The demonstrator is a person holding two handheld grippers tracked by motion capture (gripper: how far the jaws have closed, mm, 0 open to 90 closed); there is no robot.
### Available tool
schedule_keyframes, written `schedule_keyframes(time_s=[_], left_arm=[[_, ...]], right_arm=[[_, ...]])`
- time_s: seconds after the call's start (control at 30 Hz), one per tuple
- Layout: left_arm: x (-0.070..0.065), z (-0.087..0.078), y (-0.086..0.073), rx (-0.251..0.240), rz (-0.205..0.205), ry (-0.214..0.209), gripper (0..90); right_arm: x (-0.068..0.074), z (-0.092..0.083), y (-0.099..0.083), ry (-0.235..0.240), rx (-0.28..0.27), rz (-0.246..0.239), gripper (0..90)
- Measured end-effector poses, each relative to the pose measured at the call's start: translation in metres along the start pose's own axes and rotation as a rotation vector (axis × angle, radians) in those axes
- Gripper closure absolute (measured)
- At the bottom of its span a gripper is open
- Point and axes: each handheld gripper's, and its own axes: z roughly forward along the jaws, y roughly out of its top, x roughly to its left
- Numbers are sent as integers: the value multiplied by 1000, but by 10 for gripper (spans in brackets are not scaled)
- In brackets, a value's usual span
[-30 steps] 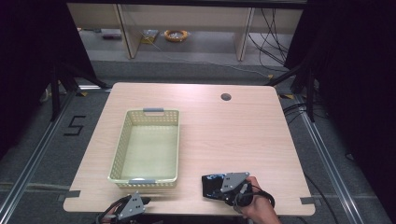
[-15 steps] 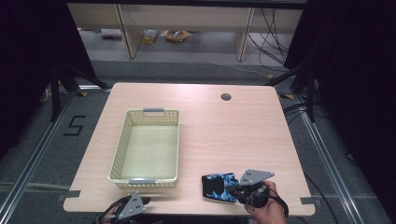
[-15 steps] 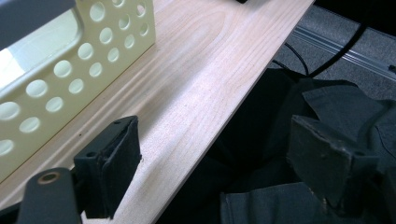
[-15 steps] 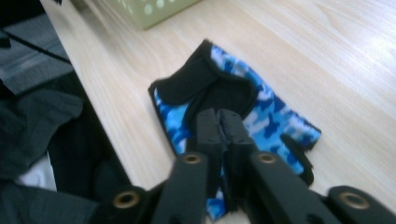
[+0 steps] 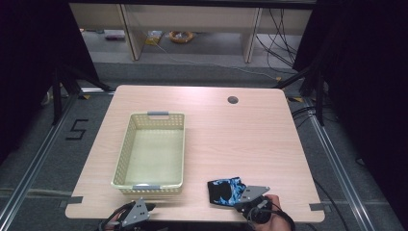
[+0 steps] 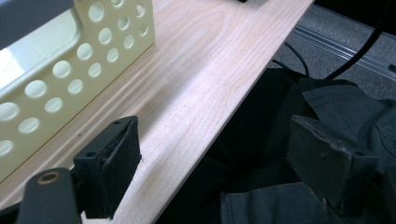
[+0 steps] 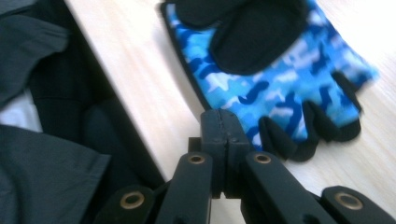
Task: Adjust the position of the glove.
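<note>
The right gripper (image 7: 225, 135) is held low at the table (image 5: 250, 144) edge, jaws pressed together, empty, just beside the glove (image 7: 280, 70); the left gripper (image 6: 215, 158) is held with jaws spread.

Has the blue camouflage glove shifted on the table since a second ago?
Yes. The glove now lies slightly nearer the table's front edge and a little farther right of the basket.

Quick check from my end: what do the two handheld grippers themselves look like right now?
Both are black. The left gripper has two blocky jaws faced with dark, scuffed pads. The right gripper has slim black links with brass-coloured rivets. Each carries a grey three-cornered plate and trails a black cable.
</note>
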Motion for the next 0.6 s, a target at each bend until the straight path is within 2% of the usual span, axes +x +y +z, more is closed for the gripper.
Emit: schedule_keyframes(time_s=[0.03,0.07,0.1,0.13,0.2,0.23,0.27,0.3,0.37,0.4,0.43,0.47,0.5,0.57,0.6], left_arm=[[0,0,0,1,1,3,169],[0,0,0,1,6,5,169],[0,1,0,2,6,4,169],[0,1,0,2,7,3,169],[0,1,0,9,14,5,170],[0,1,0,10,13,5,170],[0,1,0,11,13,3,170],[0,1,0,12,12,3,170],[0,1,0,12,11,1,170],[-1,2,1,-6,16,-7,170],[-3,3,0,-8,-17,-7,170],[-1,3,1,-1,12,-13,171],[-1,4,1,1,11,-15,171],[-2,5,2,13,-18,-18,176],[-3,7,4,3,-9,-23,185]], right_arm=[[-2,1,-1,-26,5,12,900],[-4,1,-2,-27,8,20,900],[-8,0,-2,-22,1,2,900],[-9,1,-2,-27,-4,17,900],[-13,1,-2,-40,-12,16,900],[-15,0,0,-32,-2,20,900],[-16,3,0,-45,-13,11,900],[-17,2,1,-34,2,16,900],[-18,4,1,-39,-6,20,900],[-19,3,1,-36,5,20,900],[-20,3,0,-44,-5,27,900],[-21,3,0,-51,-8,31,900],[-22,2,-1,-50,-24,40,900],[-25,-1,-2,-45,-40,49,900],[-25,-4,-1,-40,-37,60,900]])
